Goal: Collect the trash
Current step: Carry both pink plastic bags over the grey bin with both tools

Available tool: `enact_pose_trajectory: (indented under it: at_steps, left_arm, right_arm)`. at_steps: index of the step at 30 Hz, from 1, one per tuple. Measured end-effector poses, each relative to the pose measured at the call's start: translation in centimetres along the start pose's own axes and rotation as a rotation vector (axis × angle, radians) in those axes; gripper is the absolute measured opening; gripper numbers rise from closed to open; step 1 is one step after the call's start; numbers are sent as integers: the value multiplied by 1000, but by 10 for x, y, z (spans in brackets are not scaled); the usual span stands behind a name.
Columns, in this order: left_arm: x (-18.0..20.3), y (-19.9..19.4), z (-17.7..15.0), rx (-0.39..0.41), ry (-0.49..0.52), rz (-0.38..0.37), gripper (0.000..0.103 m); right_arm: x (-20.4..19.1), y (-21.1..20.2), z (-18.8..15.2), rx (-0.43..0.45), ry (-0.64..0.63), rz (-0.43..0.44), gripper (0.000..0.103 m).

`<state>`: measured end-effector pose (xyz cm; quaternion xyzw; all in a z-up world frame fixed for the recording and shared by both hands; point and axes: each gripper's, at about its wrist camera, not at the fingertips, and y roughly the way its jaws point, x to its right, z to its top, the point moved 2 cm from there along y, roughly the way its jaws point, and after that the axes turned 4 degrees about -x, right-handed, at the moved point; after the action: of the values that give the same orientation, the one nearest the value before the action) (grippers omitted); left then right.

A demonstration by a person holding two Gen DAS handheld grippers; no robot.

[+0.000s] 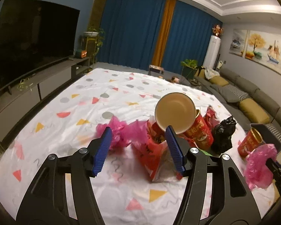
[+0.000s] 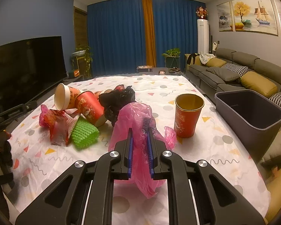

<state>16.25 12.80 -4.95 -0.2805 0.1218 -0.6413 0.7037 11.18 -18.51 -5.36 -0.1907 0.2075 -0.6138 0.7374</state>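
On the patterned tablecloth (image 1: 95, 97) lies a heap of trash: a paper cup (image 1: 175, 112) on its side, a red cup (image 1: 199, 134) leaning under it, a red wrapper (image 1: 155, 153), a crumpled pink bag (image 1: 119, 131) and a black bag (image 1: 223, 136). My left gripper (image 1: 138, 129) stands open, its blue pads either side of the pink bag and red wrapper, touching neither. My right gripper (image 2: 140, 133) is shut on a pink plastic bag (image 2: 134, 112), lifted off the cloth. A red cup (image 2: 188, 116) stands upright just beyond it. A green mesh sleeve (image 2: 84, 133) lies by the heap.
A grey bin (image 2: 252, 112) sits open at the table's right edge, beside a sofa (image 2: 234, 71) with cushions. A large TV (image 2: 28, 65) on a low cabinet runs along the left side. Blue curtains (image 2: 121, 33) close off the far wall.
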Motion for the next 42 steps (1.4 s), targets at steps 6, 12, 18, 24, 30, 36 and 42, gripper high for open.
enact_pose_trajectory:
  at_steps: [6,12,18,24,30,36,42]
  left_arm:
    - [-4,32,6,-62,2,22,38]
    - [-11,40,1,-96,-7,2,1]
    - [-15,7,-1,-32,-24,-2,0]
    - [-1,-45,2,44,6,-61,0]
    - [31,-77,0,82,62,-153,0]
    - [73,-91,3,111,131,-230,0]
    - [120,-94,3,122,196,-314,0]
  right_arm:
    - [-1,2,2,-2,-4,-1,14]
    - [-1,3,2,-2,-4,2,14]
    - [1,-5,3,14,0,14,14]
    - [2,-18,6,45,7,33,14]
    - [6,-33,8,77,19,39,14]
    - [18,-49,11,111,35,32,14]
    - [37,-60,14,130,51,12,14]
